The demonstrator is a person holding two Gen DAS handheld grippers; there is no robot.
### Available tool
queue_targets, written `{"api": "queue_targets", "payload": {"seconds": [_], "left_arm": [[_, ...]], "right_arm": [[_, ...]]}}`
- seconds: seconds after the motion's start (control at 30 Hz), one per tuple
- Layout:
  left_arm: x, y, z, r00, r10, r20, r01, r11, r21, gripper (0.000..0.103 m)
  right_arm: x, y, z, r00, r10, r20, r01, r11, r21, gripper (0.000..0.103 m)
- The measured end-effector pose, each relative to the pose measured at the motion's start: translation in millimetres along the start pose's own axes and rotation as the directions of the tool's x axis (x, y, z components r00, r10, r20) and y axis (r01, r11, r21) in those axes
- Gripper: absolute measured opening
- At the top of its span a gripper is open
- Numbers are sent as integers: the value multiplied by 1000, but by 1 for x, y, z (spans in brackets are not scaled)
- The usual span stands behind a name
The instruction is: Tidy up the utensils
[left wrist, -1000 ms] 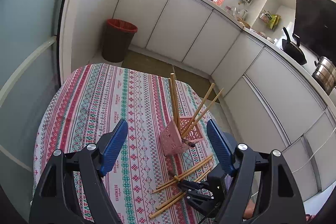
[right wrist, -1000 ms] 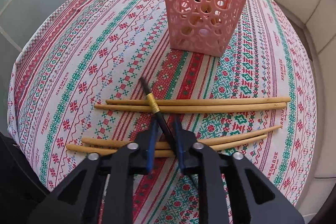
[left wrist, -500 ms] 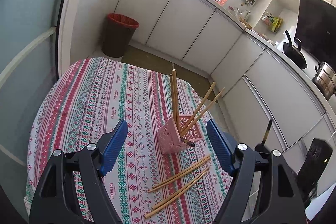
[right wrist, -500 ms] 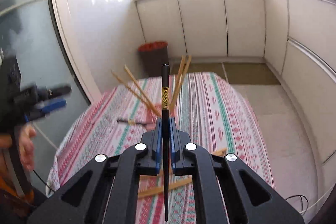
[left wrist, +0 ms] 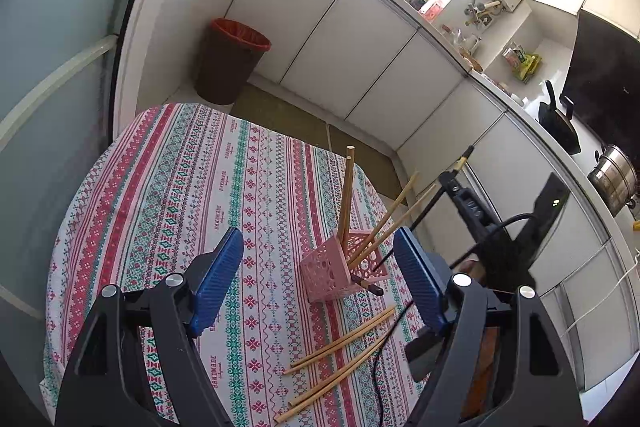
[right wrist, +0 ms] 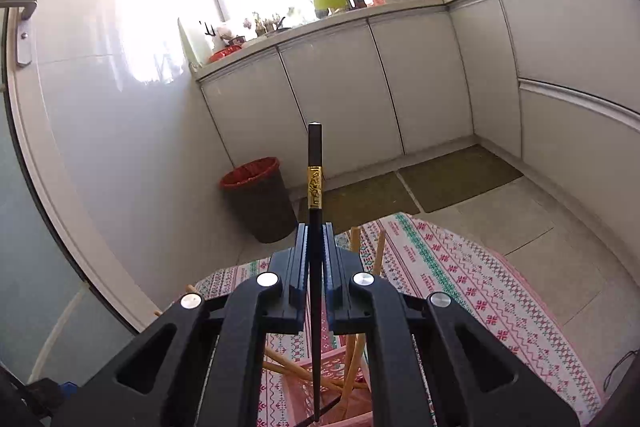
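Lifting a black chopstick (right wrist: 315,187) off the table and swinging it over the pink basket (left wrist: 340,273).

Left wrist view: the left gripper (left wrist: 318,281) hangs wide and empty, same as a second ago; four bamboo chopsticks (left wrist: 340,343) lie on the striped tablecloth (left wrist: 180,187), the black one gone from on top of them. Right wrist view: the right gripper (right wrist: 315,259) is clamped narrow on the black chopstick, now upright, its lower tip right above the basket, so dropping it in looks like the next step.

Both wrist cams look down over table (left wrist: 168,187), sharing pink basket (left wrist: 324,271).
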State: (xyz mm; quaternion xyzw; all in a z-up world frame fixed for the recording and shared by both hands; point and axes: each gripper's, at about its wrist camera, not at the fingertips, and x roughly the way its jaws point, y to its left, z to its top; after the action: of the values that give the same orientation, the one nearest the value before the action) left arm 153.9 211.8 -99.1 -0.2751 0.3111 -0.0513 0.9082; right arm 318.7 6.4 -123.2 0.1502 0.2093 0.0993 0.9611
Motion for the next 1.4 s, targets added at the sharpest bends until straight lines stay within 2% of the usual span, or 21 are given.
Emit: {"api": "queue_targets", "payload": {"seconds": [0.1,0.13,0.17,0.23,0.3,0.37,0.43,0.5,0.63,0.77,0.9,1.03,1.13,1.23,1.27,1.3,1.33,1.4], "left_arm": [[-7,-2,2,1000,-11,16,11,1000,8,74],[-10,-2,2,1000,-15,25,14,1000,10,74],[-12,-3,2,999,-20,28,19,1000,12,74],[-12,-5,2,999,-43,15,42,999,8,74],[-12,-11,0,998,-62,0,62,998,20,74],[-12,-20,-3,999,-50,-11,50,997,51,74],[-11,-29,-8,998,-46,-31,48,996,75,76],[-10,-38,-13,998,-38,-46,42,994,102,78],[-9,-51,-23,998,-19,-59,27,990,140,80],[-1,-64,-35,995,13,-102,7,981,193,84],[8,-80,-50,989,37,-144,2,964,265,89],[24,-88,-67,973,55,-223,18,950,312,93],[38,-98,-86,956,78,-282,31,931,363,93],[55,-116,-111,937,104,-334,56,897,438,93],[61,-123,-120,929,113,-352,69,882,467,94],[69,-131,-129,921,123,-370,84,864,496,94],[77,-138,-138,910,135,-391,99,846,524,94],[94,-152,-154,892,148,-428,138,811,568,94]], "right_arm": [[8,-2,-12,1000,-7,5,7,1000,-11,16],[4,-3,-12,1000,5,-8,-5,1000,-12,26],[-1,-2,-8,1000,12,-8,-12,1000,-21,32],[-21,2,1,1000,26,3,-25,998,-58,32],[-46,6,10,999,36,2,-36,994,-102,36],[-70,7,14,999,35,2,-34,990,-134,62],[-89,3,13,1000,23,-10,-25,989,-148,74],[-101,-1,10,999,18,-49,-26,986,-165,77],[-125,-12,-4,994,-10,-111,-12,981,-192,87],[-144,-23,-18,989,-31,-147,-1,977,-215,93],[-158,-37,-27,983,-18,-185,-17,982,-189,94],[-177,-73,-39,965,6,-263,-32,995,-94,96],[-192,-115,-55,950,-24,-312,20,1000,-17,96],[-205,-165,-78,934,-99,-343,120,992,41,96],[-207,-178,-82,922,-131,-364,164,985,61,96],[-209,-188,-81,920,-134,-369,183,978,100,96],[-214,-195,-77,933,-118,-341,174,975,139,96],[-227,-203,-67,954,-147,-262,197,964,177,96]]}}
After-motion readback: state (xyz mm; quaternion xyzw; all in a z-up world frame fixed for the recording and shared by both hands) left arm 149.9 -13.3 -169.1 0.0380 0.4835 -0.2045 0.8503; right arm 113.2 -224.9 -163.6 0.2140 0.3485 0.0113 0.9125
